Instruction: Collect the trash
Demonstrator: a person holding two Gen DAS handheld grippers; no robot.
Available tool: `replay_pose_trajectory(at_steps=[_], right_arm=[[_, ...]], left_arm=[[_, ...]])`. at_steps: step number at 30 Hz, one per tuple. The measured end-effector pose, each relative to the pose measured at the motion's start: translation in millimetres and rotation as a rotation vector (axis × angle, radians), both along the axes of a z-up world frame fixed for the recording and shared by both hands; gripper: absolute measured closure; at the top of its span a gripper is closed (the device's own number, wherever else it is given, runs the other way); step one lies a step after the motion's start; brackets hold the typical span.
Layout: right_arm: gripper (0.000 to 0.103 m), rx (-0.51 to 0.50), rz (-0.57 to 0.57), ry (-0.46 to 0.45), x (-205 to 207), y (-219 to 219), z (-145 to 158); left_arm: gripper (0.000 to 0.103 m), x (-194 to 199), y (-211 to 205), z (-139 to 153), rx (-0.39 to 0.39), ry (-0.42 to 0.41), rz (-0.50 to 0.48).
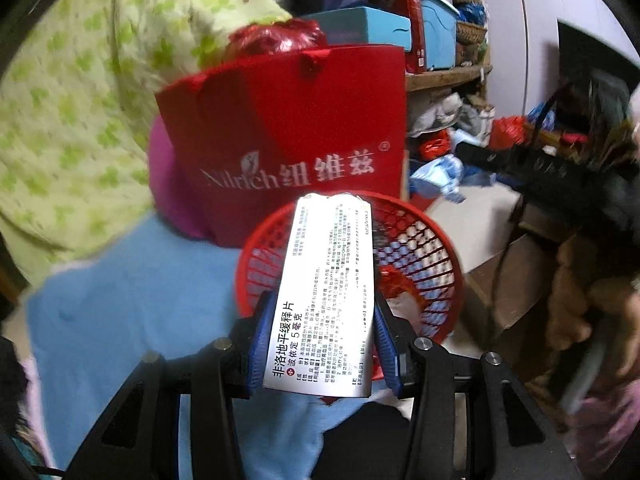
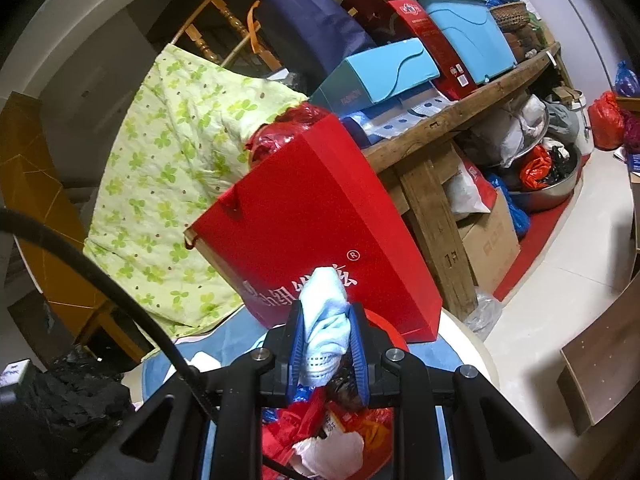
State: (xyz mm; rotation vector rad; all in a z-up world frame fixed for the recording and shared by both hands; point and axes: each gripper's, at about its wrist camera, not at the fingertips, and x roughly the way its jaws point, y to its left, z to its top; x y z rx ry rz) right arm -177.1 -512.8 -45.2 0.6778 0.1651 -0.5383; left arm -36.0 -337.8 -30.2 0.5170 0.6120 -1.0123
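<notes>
My left gripper is shut on a white medicine box printed with black text, held flat between the blue pads. The box hangs over a red mesh basket that holds red and white scraps. In the right wrist view my right gripper is shut on a crumpled pale blue and white face mask, which sticks up above the fingertips. Beneath it lie red and orange wrappers and a white scrap, with part of the basket's red rim just behind the fingers.
A large red paper bag stands right behind the basket, against a green patterned quilt. Blue cloth covers the surface. A wooden bench with stacked boxes is at the right, with bags and a metal bowl underneath.
</notes>
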Motion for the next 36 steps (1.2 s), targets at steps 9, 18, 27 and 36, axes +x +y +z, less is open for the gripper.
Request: replay_pose_trajectory(at_steps=[9, 18, 27, 36], right_arm=[[0.077, 0.026, 0.045, 0.013, 35.9, -11.2, -11.5], [0.046, 0.09, 0.152, -0.009, 28.3, -6.0, -31.0], [0.046, -0.088, 0.185, 0.104, -8.2, 59.9, 1.3], [0.038, -0.234, 0.221, 0.221, -15.9, 137.1, 34.6]], left_arm=[[0.04, 24.6, -14.9, 3.9, -0.068, 0.143, -0.063], [0.028, 35.6, 10.3, -1.8, -0.07, 0.074, 0.02], [0.025, 22.4, 62.1, 12.2, -0.03, -0.115, 0.195], [0.009, -10.6, 111.4, 40.6, -0.064, -0.252, 0.286]])
